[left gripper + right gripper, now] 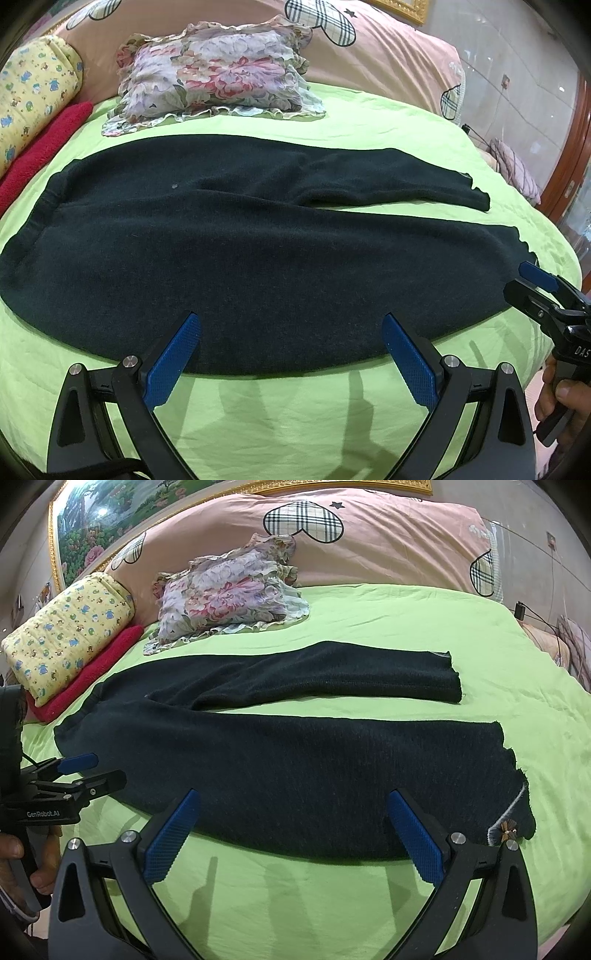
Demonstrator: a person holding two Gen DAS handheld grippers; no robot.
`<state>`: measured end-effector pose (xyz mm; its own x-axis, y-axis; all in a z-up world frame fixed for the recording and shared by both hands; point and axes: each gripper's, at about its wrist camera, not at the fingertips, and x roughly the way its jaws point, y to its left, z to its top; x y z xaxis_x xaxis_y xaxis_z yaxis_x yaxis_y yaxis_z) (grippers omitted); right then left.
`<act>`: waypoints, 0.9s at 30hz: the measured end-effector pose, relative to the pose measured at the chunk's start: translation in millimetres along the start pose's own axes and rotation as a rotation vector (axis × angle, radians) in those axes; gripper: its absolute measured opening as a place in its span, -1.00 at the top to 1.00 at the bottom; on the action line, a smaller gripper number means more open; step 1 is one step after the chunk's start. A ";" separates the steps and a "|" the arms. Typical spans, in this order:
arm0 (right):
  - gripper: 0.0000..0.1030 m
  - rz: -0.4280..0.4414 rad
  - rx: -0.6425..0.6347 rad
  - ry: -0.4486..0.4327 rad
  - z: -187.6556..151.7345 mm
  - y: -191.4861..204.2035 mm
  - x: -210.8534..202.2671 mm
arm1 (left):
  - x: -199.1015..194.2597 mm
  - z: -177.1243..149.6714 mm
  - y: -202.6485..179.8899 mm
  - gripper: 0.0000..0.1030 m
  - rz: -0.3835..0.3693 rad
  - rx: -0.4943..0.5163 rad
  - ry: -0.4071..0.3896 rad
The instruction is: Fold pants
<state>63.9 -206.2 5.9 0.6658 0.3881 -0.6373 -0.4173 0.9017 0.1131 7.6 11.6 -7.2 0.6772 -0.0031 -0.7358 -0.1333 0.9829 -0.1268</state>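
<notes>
Pants lie flat just ahead of both grippers — jaws wide, empty.

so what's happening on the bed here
A person is holding a gripper in each hand over a pair of dark pants spread flat on a green sheet, waistband to the left and legs to the right. The left gripper and right gripper are both open at the near edge of the pants, gripping nothing. No fold has been made yet. A floral pillow and a yellow bundle on a red towel lie further back.
</notes>
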 end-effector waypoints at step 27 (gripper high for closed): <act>-0.97 0.011 0.035 0.009 13.8 -7.6 -0.4 | 3.4 18.9 -2.0 -0.93 -0.036 0.042 0.007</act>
<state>75.3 -210.6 15.8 0.6559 0.3963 -0.6424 -0.4025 0.9036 0.1465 23.9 13.1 3.1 0.6758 -0.0398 -0.7360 -0.0784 0.9890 -0.1255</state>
